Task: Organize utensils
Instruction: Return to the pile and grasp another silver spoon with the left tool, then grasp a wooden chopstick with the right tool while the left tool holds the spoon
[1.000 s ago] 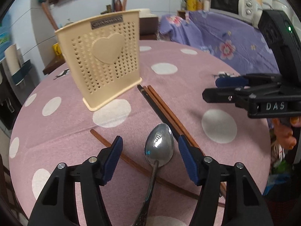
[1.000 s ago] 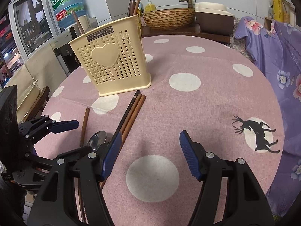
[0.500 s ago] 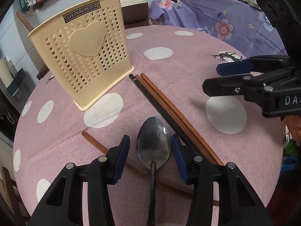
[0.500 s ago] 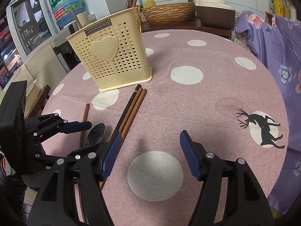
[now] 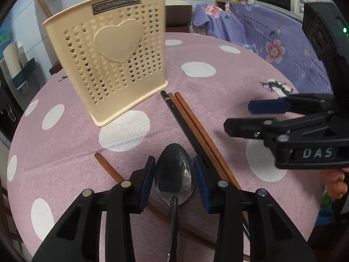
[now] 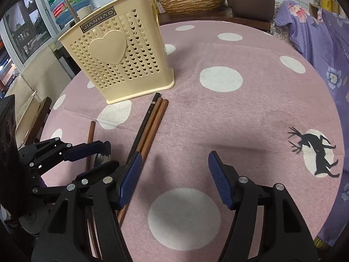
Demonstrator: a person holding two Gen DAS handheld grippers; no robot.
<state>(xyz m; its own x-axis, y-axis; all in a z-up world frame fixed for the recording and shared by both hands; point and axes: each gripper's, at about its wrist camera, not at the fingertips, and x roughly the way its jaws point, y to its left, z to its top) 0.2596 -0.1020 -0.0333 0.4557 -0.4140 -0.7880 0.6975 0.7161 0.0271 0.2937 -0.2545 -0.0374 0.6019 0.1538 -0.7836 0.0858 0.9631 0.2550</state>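
While the spoon [image 5: 175,172] lies on the pink dotted table [image 5: 218,91], the left gripper [image 5: 174,180] brackets its bowl with a blue pad close on each side. Whether the pads already touch the metal cannot be told, but the gap is narrow and nothing is lifted yet. The right gripper [image 6: 174,179] hangs over a bare white dot with its fingers spread wide, holding nothing.

Just right of the spoon lie 3 chopsticks [image 5: 192,128], 1 black and 2 brown, side by side, their far tips near the base of the cream utensil holder [image 5: 109,61]. Another brown chopstick [image 5: 109,169] runs slantwise under the left fingers and beneath the spoon's handle.

The step in hand looks like the pinch on the spoon. A curved bowl is a slippery hold, so the squeeze should probably be square and firm, with the right pad kept clear of the black chopstick beside it. A straight lift should spare the chopstick below. The holder stands upright and well ahead, so the spoon would need tipping, handle or bowl down, before it drops through the open top.
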